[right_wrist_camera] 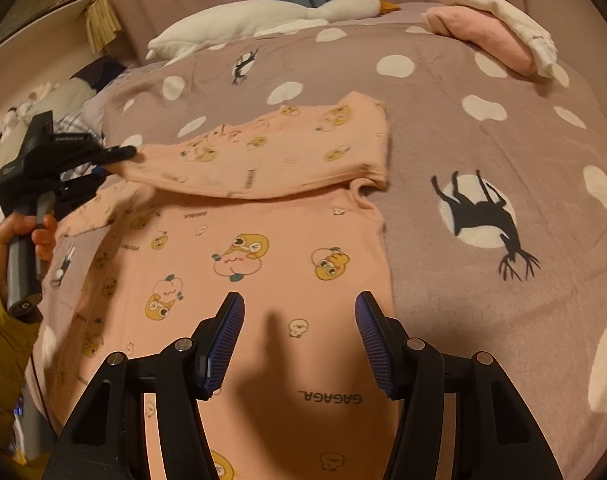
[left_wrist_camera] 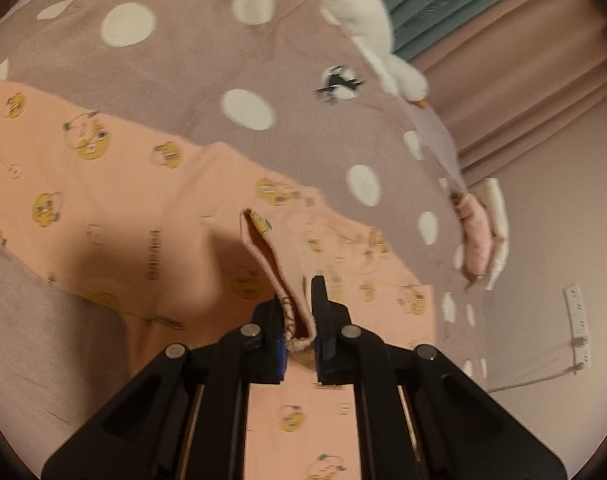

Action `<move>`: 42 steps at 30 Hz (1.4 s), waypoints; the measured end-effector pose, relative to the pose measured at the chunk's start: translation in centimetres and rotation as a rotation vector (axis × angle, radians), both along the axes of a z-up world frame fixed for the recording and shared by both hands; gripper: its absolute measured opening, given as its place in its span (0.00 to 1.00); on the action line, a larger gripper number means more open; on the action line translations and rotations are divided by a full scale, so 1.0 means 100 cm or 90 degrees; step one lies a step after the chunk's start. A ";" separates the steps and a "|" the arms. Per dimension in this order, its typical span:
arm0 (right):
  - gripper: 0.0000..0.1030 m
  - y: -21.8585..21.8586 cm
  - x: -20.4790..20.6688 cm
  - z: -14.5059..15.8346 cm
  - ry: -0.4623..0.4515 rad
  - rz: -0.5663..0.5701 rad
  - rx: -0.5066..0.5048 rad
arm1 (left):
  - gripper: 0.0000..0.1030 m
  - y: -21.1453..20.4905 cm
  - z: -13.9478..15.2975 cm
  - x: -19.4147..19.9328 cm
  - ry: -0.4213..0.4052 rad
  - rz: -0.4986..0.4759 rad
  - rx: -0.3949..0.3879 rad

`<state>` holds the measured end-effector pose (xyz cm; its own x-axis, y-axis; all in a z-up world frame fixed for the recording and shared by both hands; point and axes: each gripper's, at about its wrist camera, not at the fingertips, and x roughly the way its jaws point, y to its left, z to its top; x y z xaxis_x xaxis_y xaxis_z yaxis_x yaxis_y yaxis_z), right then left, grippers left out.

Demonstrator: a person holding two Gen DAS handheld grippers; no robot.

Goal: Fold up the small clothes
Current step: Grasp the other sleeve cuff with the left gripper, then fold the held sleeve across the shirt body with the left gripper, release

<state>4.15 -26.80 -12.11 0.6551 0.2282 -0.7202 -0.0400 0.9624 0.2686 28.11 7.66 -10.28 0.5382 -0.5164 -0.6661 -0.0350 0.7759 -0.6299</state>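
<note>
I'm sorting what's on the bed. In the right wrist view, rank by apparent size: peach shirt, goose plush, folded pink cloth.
1. Peach shirt, though nearest the camera.
2. Goose plush.
3. Folded pink cloth.

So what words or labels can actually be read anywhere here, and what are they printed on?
"GAGAGA": printed upside down on the peach shirt, near the right gripper.
Smaller prints of the same word elsewhere on the shirt: too blurred to read for sure.
Small white label on the left gripper: unreadable.
</note>
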 end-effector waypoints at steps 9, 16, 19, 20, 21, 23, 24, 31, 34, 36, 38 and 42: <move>0.59 0.003 -0.001 0.003 0.003 0.003 -0.013 | 0.38 0.031 -0.037 -0.008 0.083 0.029 0.018; 0.61 0.003 -0.002 0.006 -0.004 0.000 -0.015 | 0.53 0.095 -0.019 -0.036 0.041 0.110 -0.004; 0.61 0.005 -0.002 0.005 -0.001 0.000 -0.014 | 0.53 0.134 -0.023 -0.044 0.056 0.172 -0.045; 0.61 0.006 -0.002 0.005 -0.001 0.002 -0.014 | 0.53 0.147 -0.025 -0.047 0.060 0.195 -0.064; 0.61 0.008 -0.002 0.005 -0.001 0.004 -0.016 | 0.53 0.158 -0.027 -0.049 0.060 0.213 -0.082; 0.61 0.013 -0.001 0.006 0.000 0.010 -0.020 | 0.53 0.180 -0.029 -0.056 0.049 0.248 -0.130; 0.61 0.015 0.000 0.007 0.001 0.013 -0.023 | 0.53 0.190 -0.030 -0.059 0.046 0.264 -0.147; 0.61 0.034 0.007 0.010 0.003 0.039 -0.048 | 0.53 0.259 -0.048 -0.055 0.061 0.370 -0.193; 0.61 0.042 0.013 0.007 0.014 0.042 -0.056 | 0.53 0.279 -0.058 -0.045 0.060 0.398 -0.228; 0.61 0.048 0.016 0.004 0.022 0.045 -0.059 | 0.53 0.289 -0.058 -0.039 0.050 0.408 -0.238; 0.61 0.054 0.018 0.003 0.026 0.052 -0.063 | 0.53 0.298 -0.055 -0.033 0.045 0.415 -0.231; 0.61 0.062 0.020 0.003 0.031 0.061 -0.078 | 0.36 0.305 -0.043 -0.027 0.038 0.423 -0.165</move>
<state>6.19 -20.58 -11.82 0.5978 0.1967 -0.7771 -0.1232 0.9805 0.1533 25.44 38.21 -14.55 0.7602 -0.2384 -0.6044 -0.4882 0.4041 -0.7735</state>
